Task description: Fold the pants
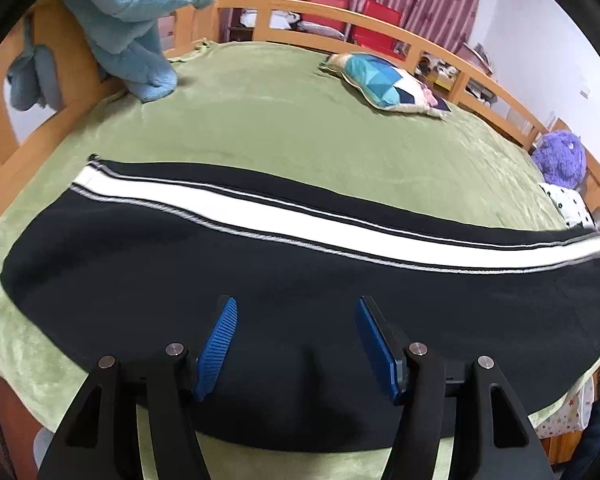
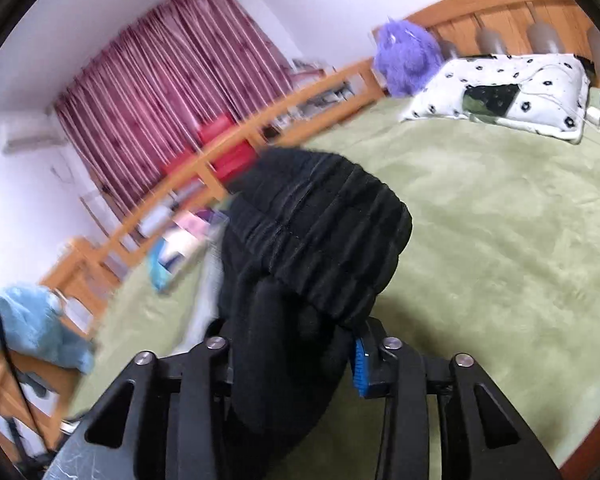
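Black pants (image 1: 260, 280) with a white side stripe lie stretched left to right across the green bed cover (image 1: 280, 120). My left gripper (image 1: 296, 312) hovers over the near part of the pants, its blue fingers (image 1: 216, 344) spread open and empty. In the right wrist view, my right gripper (image 2: 296, 344) is shut on the bunched black elastic waistband (image 2: 319, 232) of the pants and holds it lifted above the bed. The cloth hides the left finger; only a blue pad (image 2: 359, 368) shows on the right.
A light blue plush toy (image 1: 140, 20) sits at the far left corner, a patchwork cushion (image 1: 387, 84) at the back, a purple plush (image 1: 559, 156) and a white dotted pillow (image 2: 507, 92) at the head end. A wooden rail (image 1: 339, 16) runs around the bed.
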`<action>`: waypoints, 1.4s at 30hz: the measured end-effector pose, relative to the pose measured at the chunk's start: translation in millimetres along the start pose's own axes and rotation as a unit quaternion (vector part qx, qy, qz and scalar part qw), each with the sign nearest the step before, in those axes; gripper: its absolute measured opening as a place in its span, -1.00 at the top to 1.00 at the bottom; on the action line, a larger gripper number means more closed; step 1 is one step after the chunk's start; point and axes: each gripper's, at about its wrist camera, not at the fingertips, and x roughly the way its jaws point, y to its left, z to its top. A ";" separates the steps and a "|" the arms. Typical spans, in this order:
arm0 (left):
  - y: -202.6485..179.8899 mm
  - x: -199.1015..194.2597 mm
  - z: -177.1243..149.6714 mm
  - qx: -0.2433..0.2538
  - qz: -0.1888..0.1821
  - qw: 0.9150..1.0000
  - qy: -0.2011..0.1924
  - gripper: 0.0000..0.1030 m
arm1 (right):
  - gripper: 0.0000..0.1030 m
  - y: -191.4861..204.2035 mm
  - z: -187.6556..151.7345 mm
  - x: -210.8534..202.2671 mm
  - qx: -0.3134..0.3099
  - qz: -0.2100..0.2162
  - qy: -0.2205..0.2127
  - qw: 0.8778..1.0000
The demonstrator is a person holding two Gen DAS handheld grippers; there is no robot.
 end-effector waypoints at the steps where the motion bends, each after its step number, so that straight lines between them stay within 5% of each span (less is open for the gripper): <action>1: 3.7 0.9 0.1 -0.004 0.000 1.000 0.000 -0.18 | -0.04 -10.4 -6.4 13.1 0.010 -0.016 0.029 0.999; 5: 34.2 0.0 -5.8 -0.025 0.013 1.000 0.009 -0.18 | -0.08 -53.7 -48.4 57.2 0.043 -0.101 0.155 0.982; 9: 69.4 -2.7 -13.2 -0.042 0.033 0.998 0.014 -0.18 | -0.14 -35.4 -66.4 24.0 0.014 -0.127 0.101 0.987; 15: 136.6 -16.9 -20.3 -0.075 0.069 0.995 -0.009 -0.18 | -0.14 15.4 -74.7 -11.1 -0.041 -0.153 0.089 0.983; 23: 224.6 -28.8 -24.8 -0.153 0.048 0.986 -0.047 -0.18 | -0.13 117.0 -109.4 -34.5 -0.125 -0.150 0.086 0.977; 29: 229.9 -12.8 28.0 -0.122 0.021 0.990 -0.069 -0.18 | -0.13 180.2 -140.7 -31.5 -0.162 -0.122 0.102 0.974; 40: 217.7 76.1 112.0 -0.099 0.010 0.995 -0.014 -0.15 | -0.13 216.2 -183.0 -29.4 -0.186 -0.141 0.125 0.964; 41: 217.6 86.6 116.2 -0.097 0.014 0.995 -0.001 -0.13 | -0.13 215.1 -185.4 -28.6 -0.185 -0.145 0.128 0.964; 42: 217.7 95.1 118.0 -0.094 0.023 0.995 0.012 0.20 | -0.13 214.4 -187.1 -28.0 -0.184 -0.147 0.130 0.963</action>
